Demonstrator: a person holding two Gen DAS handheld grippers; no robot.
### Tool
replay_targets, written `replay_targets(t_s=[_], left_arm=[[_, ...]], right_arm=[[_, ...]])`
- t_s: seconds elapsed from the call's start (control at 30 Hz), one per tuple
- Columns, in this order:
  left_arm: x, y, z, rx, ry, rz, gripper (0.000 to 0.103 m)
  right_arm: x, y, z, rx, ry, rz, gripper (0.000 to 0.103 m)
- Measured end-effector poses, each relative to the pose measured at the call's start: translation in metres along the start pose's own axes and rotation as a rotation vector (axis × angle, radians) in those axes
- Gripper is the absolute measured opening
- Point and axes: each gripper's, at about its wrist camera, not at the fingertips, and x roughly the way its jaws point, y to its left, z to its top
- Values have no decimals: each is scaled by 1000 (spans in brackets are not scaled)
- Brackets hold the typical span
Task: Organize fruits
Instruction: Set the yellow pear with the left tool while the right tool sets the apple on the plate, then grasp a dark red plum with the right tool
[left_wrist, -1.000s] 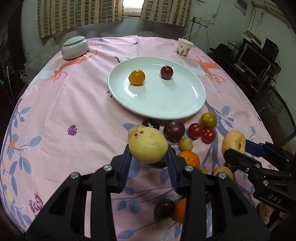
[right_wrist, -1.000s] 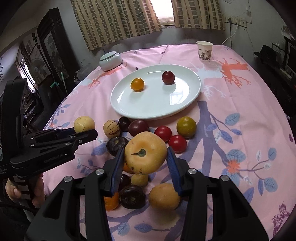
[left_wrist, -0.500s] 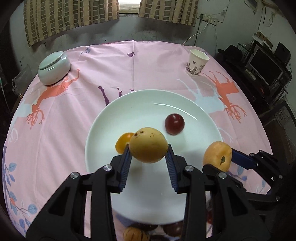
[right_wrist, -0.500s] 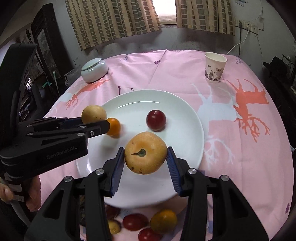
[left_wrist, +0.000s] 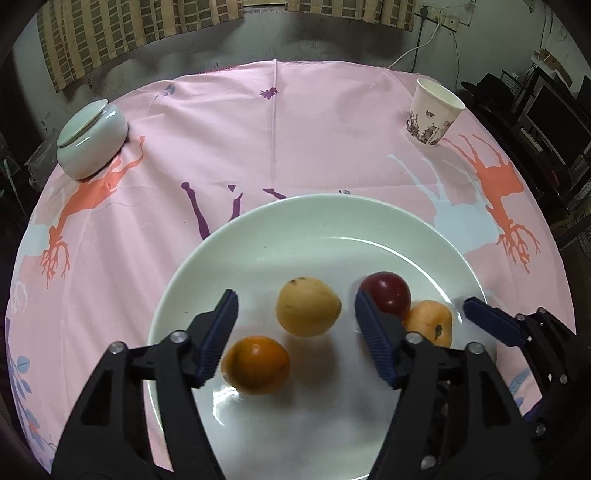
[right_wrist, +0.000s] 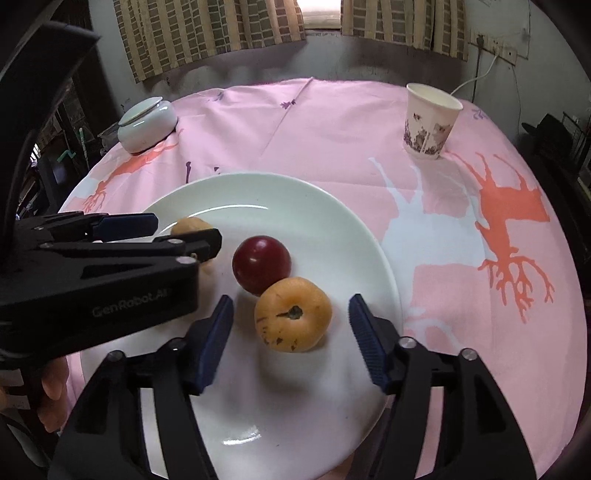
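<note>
With both sets of jaws spread wide, left gripper brackets a yellow fruit lying on white plate; right gripper brackets an orange-yellow fruit, touching a dark red plum, same plate

From the right wrist view, the left gripper covers most of the yellow fruit near the plate's left rim, so only its top curve shows. The same gripper hides the plate's left rim. The plate's near rim runs off the bottom edge in both views. In the left wrist view, the left gripper's right finger cuts across the lower left of the dark red plum and part of the orange-yellow fruit beside it. The hand holding the left gripper is cut off at the left edge. The print on the paper cup is too small to make out.
</note>
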Motion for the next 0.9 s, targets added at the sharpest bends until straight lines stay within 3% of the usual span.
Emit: replay_targets(t_s=[0.13,0.27,0.33,0.47,0.6,0.77,0.9], left_arm=[[-32,6,-10,17,-40,0,77],[-88,14,-55,47,-136,36,100],[-108,19,-91,41,-158,45,101],[-131,31,-170,-10,-149,-9,101],[-149,33,-234,-34,-201,22,101],[-160,34,-264,-26,-195,65,101],[-167,35,-269,-29,-205,54,101]], right_arm=[[-30,5,-4,-30,-25,8,69],[-80,4,-36,-33,-43,20,70],[-103,6,-65,-37,-46,35,72],[-134,16,-135,-13,-37,46,72],[-155,20,-193,79,-45,83,72],[-172,27,-226,126,-44,145,72],[-175,20,-229,155,-71,97,56]])
